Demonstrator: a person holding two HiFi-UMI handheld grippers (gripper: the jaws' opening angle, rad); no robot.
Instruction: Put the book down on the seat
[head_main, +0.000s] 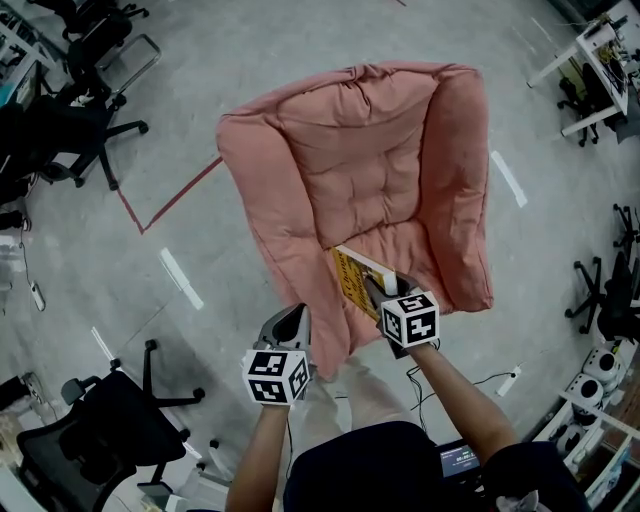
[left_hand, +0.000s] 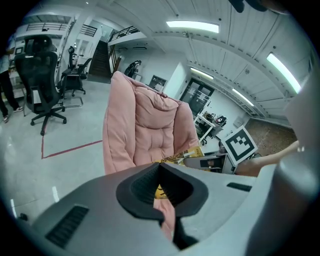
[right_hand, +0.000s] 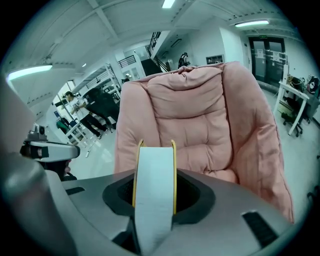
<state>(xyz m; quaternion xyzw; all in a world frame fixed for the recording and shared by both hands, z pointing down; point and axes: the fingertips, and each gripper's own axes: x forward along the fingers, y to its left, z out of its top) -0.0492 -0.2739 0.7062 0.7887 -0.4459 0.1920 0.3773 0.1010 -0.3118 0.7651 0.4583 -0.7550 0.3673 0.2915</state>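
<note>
book (head_main: 352, 283) over seat (head_main: 385, 240), not down yet
right gripper (right_hand: 154, 196) jaws clamp it, left gripper (left_hand: 162, 194) jaws closed, empty; next i lower it flat.

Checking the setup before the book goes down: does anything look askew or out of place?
Only the book: it is clamped in the right hand-held gripper, tilted at the front of the pink seat, not lying flat. Nothing looks spilled or damaged.

Nothing is legible: the dark lettering on the yellow book (head_main: 351, 279) cover is too blurred to read.
</note>
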